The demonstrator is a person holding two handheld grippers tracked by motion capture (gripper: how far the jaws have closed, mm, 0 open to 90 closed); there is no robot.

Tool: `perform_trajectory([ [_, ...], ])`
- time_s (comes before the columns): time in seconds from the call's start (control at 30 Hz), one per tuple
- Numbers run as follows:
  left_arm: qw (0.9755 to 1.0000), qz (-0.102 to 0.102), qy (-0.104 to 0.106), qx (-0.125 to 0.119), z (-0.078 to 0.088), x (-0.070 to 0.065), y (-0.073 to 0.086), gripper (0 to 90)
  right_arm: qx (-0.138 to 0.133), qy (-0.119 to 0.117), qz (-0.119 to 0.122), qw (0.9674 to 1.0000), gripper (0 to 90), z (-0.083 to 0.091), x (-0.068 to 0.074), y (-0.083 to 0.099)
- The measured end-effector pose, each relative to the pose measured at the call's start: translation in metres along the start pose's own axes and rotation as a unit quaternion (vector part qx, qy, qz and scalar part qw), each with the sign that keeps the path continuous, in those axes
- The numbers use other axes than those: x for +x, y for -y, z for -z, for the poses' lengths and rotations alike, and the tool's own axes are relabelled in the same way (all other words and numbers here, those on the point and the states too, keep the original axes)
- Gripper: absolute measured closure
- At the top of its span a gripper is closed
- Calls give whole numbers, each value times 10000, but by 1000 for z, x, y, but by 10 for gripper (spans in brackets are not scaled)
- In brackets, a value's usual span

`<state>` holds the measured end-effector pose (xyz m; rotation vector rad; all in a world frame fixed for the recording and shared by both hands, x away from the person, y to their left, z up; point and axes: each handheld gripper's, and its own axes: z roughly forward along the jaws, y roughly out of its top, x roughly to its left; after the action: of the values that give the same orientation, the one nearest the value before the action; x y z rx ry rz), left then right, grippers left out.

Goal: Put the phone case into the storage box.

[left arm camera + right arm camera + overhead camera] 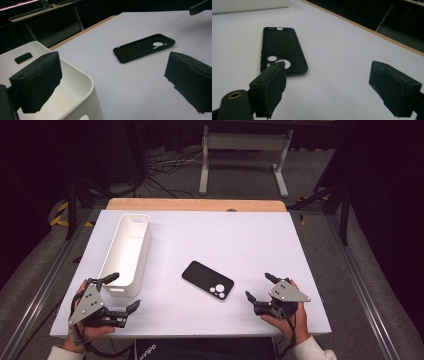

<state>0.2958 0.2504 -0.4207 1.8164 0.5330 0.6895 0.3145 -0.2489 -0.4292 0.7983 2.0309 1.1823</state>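
Matte black and flat with rounded corners, the phone case lies on the smooth white table between the two tools, nearer the right tool and well apart from the left tool. Its long axis runs diagonally, the camera-cutout end pointing toward the right tool and the plain end toward the white plastic bin, a long rounded trough just ahead of the left tool. Both tools are released, jaws spread wide with nothing between them. The right gripper view shows small port holes along the case's far edge; the left gripper view shows a slot handle in the bin's wall.
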Motion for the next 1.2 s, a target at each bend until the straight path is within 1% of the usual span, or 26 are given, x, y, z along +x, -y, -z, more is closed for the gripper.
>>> perform_trajectory([
  [0.07,10000,-41,0,20,0,-1,0,18,90,-49,-50,9999,151,-2,-1,1],
  [0.1,10000,-74,-14,12,0,-1,-1,18,109,-32,-53,9999,154,-2,-2,1],
  [0.23,10000,-89,5,37,0,-1,-1,18,218,-118,-152,9996,166,-4,-4,1],
  [0.3,10000,-61,25,-13,0,-1,0,17,306,-179,-194,9992,174,-6,-5,0],
  [0.37,9999,-92,47,20,1,-1,1,17,378,-244,-252,9987,178,-8,-6,0],
  [0.43,9999,-103,38,43,1,-1,0,17,500,-258,-299,9980,158,-10,-7,-2],
  [0.47,9999,-98,42,36,1,-2,0,17,529,-237,-332,9978,133,-11,-7,-4],
  [0.53,9999,-99,60,31,2,-2,0,17,586,-246,-367,9973,129,-11,-8,-8],
  [0.6,9999,-128,49,30,1,-2,0,17,643,-231,-332,9971,130,-12,-10,-13],
  [0.63,9999,-87,71,23,1,-2,0,17,680,-228,-325,9969,131,-12,-11,-16],
  [0.67,9999,-112,60,50,1,-2,0,18,690,-269,-354,9966,147,-13,-13,-19],
  [0.7,9999,-145,41,81,0,-2,-1,18,769,-288,-393,9958,170,-14,-14,-23],
  [0.73,9999,-86,82,84,0,-3,0,18,864,-305,-416,9949,173,-15,-16,-27],
  [0.77,9999,-114,94,77,0,-3,0,18,906,-364,-442,9942,179,-16,-17,-30],
  [0.8,9999,-108,87,84,0,-3,-1,19,986,-452,-506,9928,193,-18,-20,-34],
  [0.83,9999,-106,97,81,0,-4,0,20,1219,-557,-649,9889,194,-23,-24,-40],
  [0.87,9999,-93,115,83,0,-4,0,20,1317,-630,-706,9868,198,-25,-26,-43],
  [0.9,9998,-92,117,92,0,-4,0,20,1525,-728,-800,9824,215,-30,-29,-49],
  [0.93,9998,-92,117,92,0,-4,0,21,1745,-757,-816,9784,223,-35,-30,-54],
  [0.97,9998,-95,131,80,0,-4,0,21,1905,-776,-792,9754,237,-40,-30,-58],
  [1.03,9999,-84,130,67,0,-4,0,21,2111,-804,-765,9712,244,-48,-28,-67],
  [1.07,9998,-98,157,119,-1,-4,0,21,2111,-804,-765,9712,244,-48,-28,-67],
  [1.1,9997,-69,179,135,-1,-5,1,21,2311,-916,-760,9656,244,-56,-26,-71],
  [1.17,9997,-127,182,110,-1,-5,0,23,2567,-1019,-740,9582,272,-67,-23,-75],
  [1.2,9997,-98,184,104,-1,-5,0,23,2684,-1087,-753,9542,285,-72,-22,-76],
])
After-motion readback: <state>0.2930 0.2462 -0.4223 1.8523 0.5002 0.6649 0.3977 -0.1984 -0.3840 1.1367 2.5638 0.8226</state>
